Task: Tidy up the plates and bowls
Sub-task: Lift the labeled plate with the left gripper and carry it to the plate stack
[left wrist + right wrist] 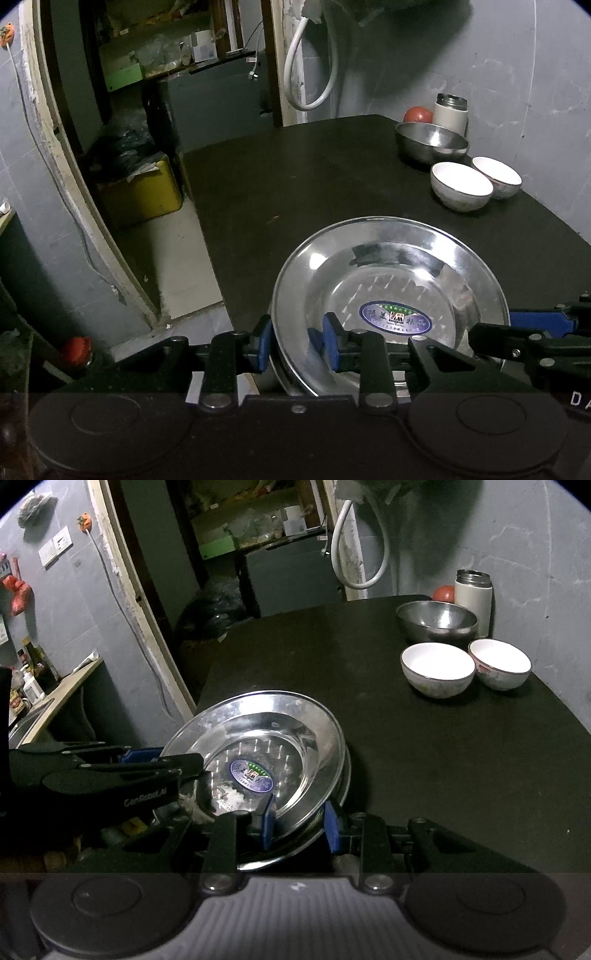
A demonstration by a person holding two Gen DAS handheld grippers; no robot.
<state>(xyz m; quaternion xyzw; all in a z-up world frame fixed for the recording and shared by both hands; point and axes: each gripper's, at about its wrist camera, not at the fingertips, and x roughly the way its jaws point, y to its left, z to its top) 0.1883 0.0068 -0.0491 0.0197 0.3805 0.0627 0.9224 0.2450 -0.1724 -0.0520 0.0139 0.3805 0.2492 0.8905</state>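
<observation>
A steel plate with a blue oval sticker [391, 280] [258, 753] lies on another steel plate at the near left edge of the black table [314, 192] [424, 746]. My left gripper [299, 343] straddles the plates' left rim with a gap between its blue pads; it also shows in the right wrist view [147, 764]. My right gripper [299, 823] straddles the stack's near rim, its pads apart; it also shows in the left wrist view [532, 328]. Two white bowls [461, 186] [496, 177] [437, 668] [498, 662] and a steel bowl [430, 142] [437, 622] stand at the far right.
A white thermos [450, 112] [472, 598] and a tomato [417, 115] [443, 592] stand behind the steel bowl by the wall. Left of the table are a doorway, a yellow bin [144, 192] and a counter with bottles [33, 686].
</observation>
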